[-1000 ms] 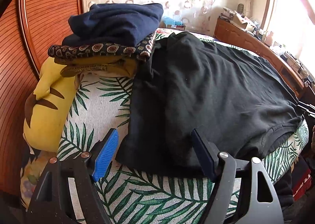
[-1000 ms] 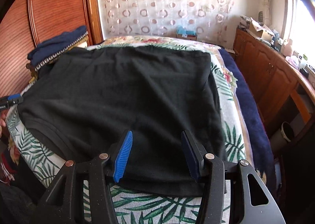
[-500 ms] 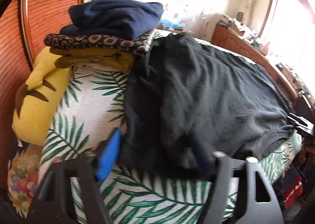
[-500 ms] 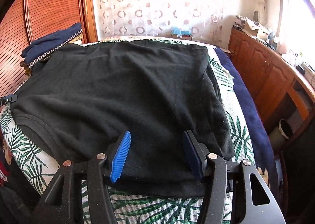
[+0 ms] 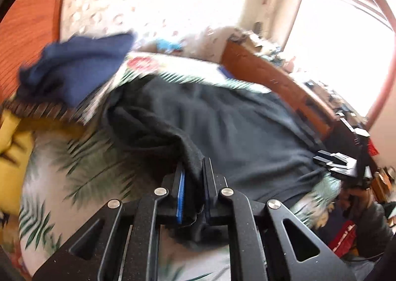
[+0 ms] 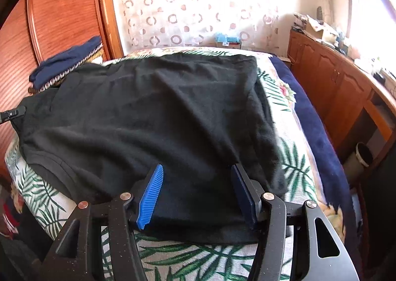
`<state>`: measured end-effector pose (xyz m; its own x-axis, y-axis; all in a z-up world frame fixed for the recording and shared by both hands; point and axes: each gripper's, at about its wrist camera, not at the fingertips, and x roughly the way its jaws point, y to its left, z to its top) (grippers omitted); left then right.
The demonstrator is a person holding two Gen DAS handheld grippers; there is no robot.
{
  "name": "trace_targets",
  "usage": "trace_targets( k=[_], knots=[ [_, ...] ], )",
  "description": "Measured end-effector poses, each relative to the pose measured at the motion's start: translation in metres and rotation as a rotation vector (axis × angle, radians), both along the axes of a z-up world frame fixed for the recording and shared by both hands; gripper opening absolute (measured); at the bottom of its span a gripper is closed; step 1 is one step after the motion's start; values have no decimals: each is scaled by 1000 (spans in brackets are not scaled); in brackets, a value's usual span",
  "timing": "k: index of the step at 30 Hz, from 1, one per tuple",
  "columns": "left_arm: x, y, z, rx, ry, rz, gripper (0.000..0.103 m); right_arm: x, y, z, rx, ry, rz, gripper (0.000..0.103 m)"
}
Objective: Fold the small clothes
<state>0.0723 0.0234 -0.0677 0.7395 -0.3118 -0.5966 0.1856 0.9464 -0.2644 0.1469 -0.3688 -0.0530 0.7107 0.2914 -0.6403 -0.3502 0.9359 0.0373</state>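
My left gripper (image 5: 193,189) pinches the black shirt (image 6: 153,117) spread on the bed (image 6: 205,256); right gripper (image 6: 198,194) gapes over its 6 o'clock hem (unclamped), so I'd clamp before lifting evenly.

The left gripper (image 5: 193,182) is matte black plastic with triangular cut-outs in its arms, four round silver screws across the linkage, and a ribbed bright-blue pad (image 5: 180,197) lining one finger. The right gripper (image 6: 198,194) shares that black speckled frame and silver screws, with one bright-blue ribbed pad (image 6: 151,197) and one navy pad (image 6: 243,197).
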Motion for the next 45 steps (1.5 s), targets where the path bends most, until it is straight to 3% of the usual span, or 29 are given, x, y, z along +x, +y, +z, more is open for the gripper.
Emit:
trace_targets(
  k=[16,23,24,27,29,34,43,45],
  knots=[
    [63,-153,96,-29,-150,-327,13,-22,-47,20,64,-61,-71,59],
    [76,-193,110,0,-147,-379,13,-31,-56,24,87,-84,-92,59],
    [78,-195,106,-10,-125,-395,15,-30,-58,24,90,-83,-95,59],
    [78,-196,97,-14,-107,-431,46,-29,-60,22,88,-82,-101,59],
    [77,-197,94,13,-109,-430,56,-28,-61,21,86,-81,-106,59],
    [69,-181,87,68,-115,-364,56,-25,-58,28,88,-92,-103,59],
    [53,-103,59,137,-111,-181,57,-3,-25,33,43,-99,-14,59],
    [49,-85,53,137,-107,-147,70,5,-12,35,39,-100,16,59]
  ],
)
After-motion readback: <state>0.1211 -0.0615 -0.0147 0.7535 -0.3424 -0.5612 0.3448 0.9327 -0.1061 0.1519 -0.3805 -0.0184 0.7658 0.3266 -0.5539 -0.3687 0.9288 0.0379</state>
